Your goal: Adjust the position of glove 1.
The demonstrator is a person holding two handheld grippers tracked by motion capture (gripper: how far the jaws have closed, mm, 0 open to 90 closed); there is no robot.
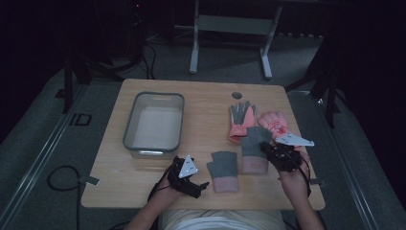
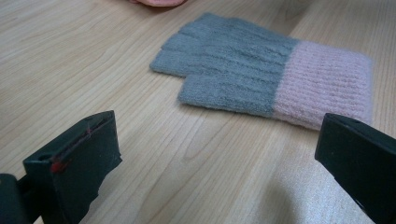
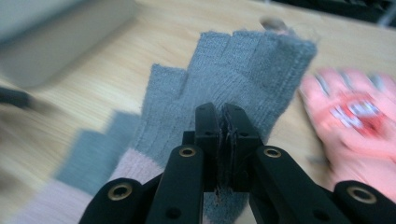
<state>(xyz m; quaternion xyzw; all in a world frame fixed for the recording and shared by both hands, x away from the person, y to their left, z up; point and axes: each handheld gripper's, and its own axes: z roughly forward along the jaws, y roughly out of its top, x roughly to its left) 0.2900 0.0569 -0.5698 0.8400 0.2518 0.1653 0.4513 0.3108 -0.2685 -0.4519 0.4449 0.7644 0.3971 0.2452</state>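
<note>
Near the table's (image 1: 143, 191) front edge, left gripper (image 1: 191, 184) jaws stand wide open, nothing between them, beside a flat grey glove (image 2: 243, 79). Right gripper (image 3: 220, 128) is clamped on a second grey glove (image 3: 243, 70). Beyond, the pink glove's (image 3: 359, 116) print is blurred, unreadable.

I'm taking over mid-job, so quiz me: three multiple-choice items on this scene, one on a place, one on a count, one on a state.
1. Where is the bin?
A. table's left part
B. between the gloves
C. on the floor

2. How many gloves lie or hang over the table?
A. two
B. four
C. six

3. The right gripper is:
A. wide open
B. shut on the grey glove
C. shut on the bin

Key: 1 A, it stands left of all gloves. 2 B, two grey-and-pink, two pink. 3 B, jaws pinch its knit.
</note>
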